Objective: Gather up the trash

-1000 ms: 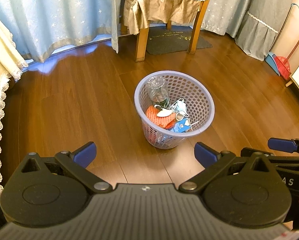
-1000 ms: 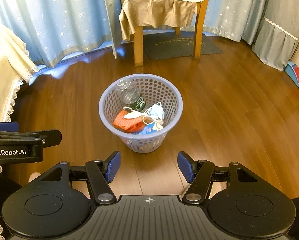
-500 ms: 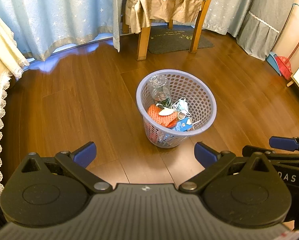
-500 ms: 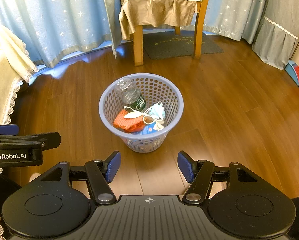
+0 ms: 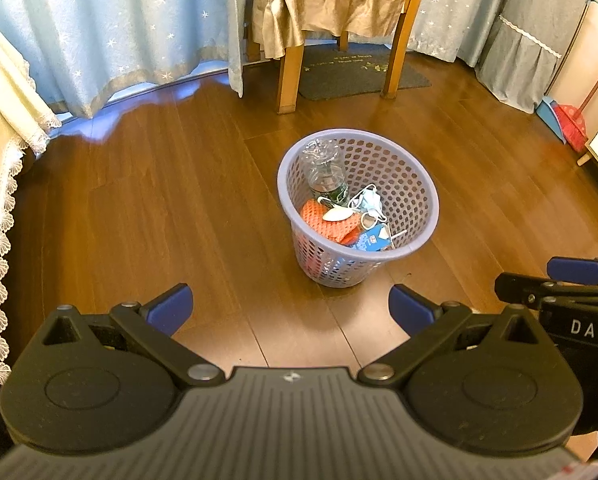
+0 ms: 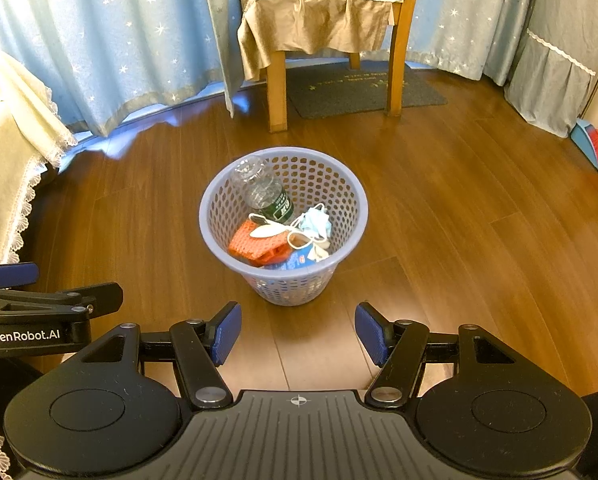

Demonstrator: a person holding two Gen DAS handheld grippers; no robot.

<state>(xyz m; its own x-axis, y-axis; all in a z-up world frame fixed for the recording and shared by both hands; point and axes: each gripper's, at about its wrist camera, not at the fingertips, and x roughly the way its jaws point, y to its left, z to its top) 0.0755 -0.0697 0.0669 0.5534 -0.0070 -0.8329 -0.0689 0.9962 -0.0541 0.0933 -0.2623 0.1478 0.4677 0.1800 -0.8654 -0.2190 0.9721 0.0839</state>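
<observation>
Bottle (image 6: 265,194) leans base-up inside basket (image 6: 215,216); left gripper (image 5: 289,310), right gripper (image 6: 297,334) gape empty.

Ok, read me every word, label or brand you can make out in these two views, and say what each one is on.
"GenRobot.AI": side of the left gripper, seen from the right wrist.
"DAS": side of the right gripper, cut off at the frame edge.
Bottle label: too small to read.
Blue packet in the basket: unreadable.
Doormat lettering: blurred.

basket (image 6: 219,216) lavender, perforated | netting (image 6: 255,242) orange | mask (image 6: 317,222) pale blue | bottle (image 6: 265,194) clear, label probably green
</observation>
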